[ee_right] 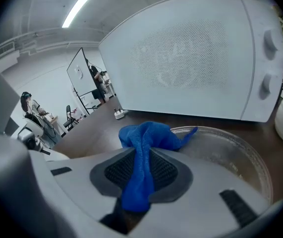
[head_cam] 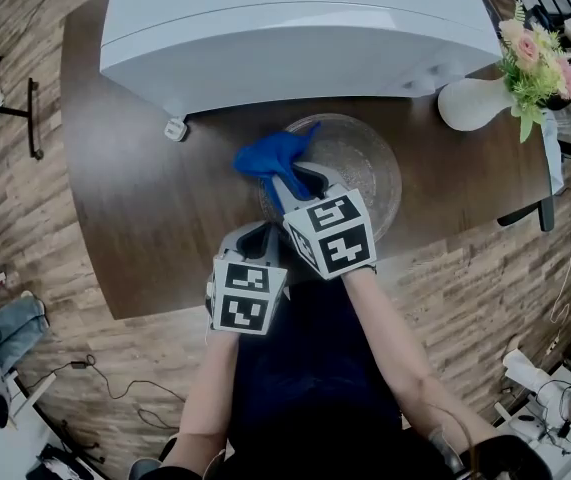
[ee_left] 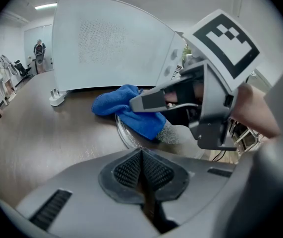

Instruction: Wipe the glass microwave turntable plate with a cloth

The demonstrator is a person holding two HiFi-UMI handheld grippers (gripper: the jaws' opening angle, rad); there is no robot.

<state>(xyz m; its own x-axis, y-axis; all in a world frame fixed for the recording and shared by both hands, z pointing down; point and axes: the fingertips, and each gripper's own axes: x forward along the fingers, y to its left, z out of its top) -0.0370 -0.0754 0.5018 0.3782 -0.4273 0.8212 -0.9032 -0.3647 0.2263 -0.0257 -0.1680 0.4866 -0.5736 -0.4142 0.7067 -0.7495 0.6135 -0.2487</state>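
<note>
My right claw is clamped tight on the blue cloth. A fold of it runs down between the ribbed pads, and the rest bunches out in front of the tips. That bunch lies over the left rim of the glass plate and spills onto the brown table beside it. The plate sits flat on the table just in front of the white microwave, and the tips point down at its near left part.

My left claw has its pads pressed together along one seam, with nothing between them. It hangs just short of the plate's near left edge, close beside the right claw and a little behind it.

From above, the two marker cubes cover the plate's near edge, so I cannot tell whether the left tips touch the glass. In the left gripper view, the right claw blocks most of the plate, leaving only a curved strip of rim under the cloth. How much cloth sits deep inside the right pads is hidden.

Both my forearms reach forward from the bottom of the head view and converge. The right hand is pushed further out over the table.

A white vase of flowers stands at the table's far right, and a small white plug lies near the microwave's left corner.
</note>
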